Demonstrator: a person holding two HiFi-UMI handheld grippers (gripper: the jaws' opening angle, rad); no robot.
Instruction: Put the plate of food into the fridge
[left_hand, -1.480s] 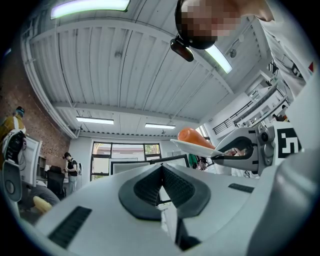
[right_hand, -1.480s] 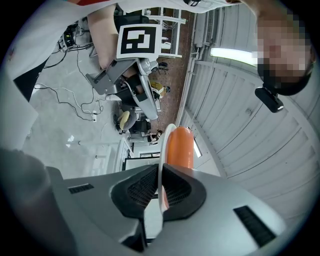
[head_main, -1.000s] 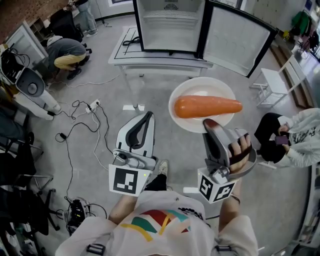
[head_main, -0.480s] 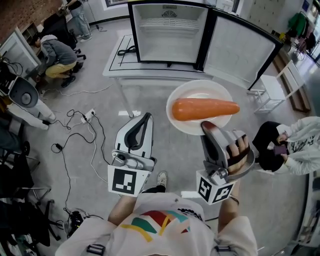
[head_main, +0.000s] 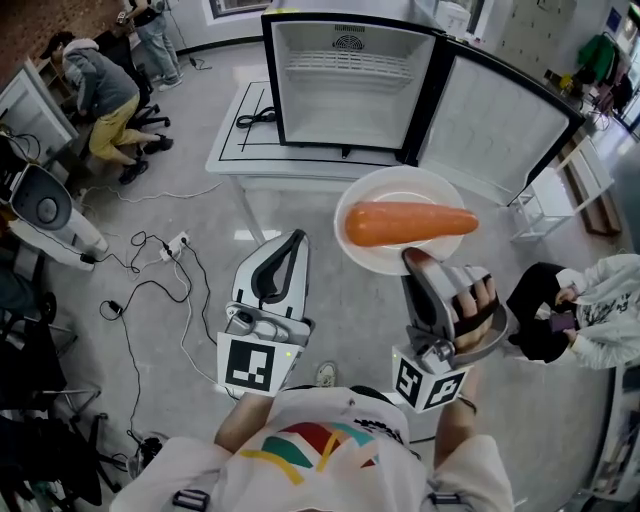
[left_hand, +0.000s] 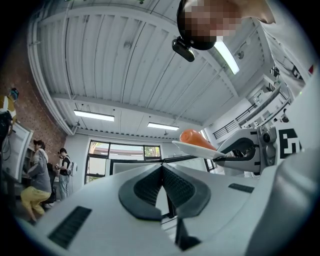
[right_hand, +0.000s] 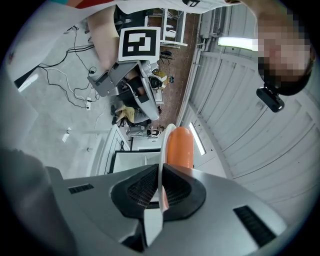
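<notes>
A white plate (head_main: 385, 255) carries a big orange carrot (head_main: 408, 223). My right gripper (head_main: 412, 258) is shut on the plate's near rim and holds it level in the air. In the right gripper view the plate's edge (right_hand: 160, 172) sits pinched between the pads, with the carrot (right_hand: 179, 147) behind it. The small fridge (head_main: 346, 75) stands ahead on a low white table (head_main: 232, 142), its door (head_main: 495, 108) swung open to the right, its inside bare. My left gripper (head_main: 295, 238) is shut on nothing, to the plate's left. The left gripper view shows the plate (left_hand: 195, 148) at the right.
Cables and a power strip (head_main: 178, 242) lie on the grey floor at the left. People stand and crouch at the far left (head_main: 100, 90). A seated person (head_main: 588, 300) is at the right, beside a white stool (head_main: 548, 172).
The fridge and its table have come lower and nearer in the head view. Both grippers and the plate keep their places in the picture.
</notes>
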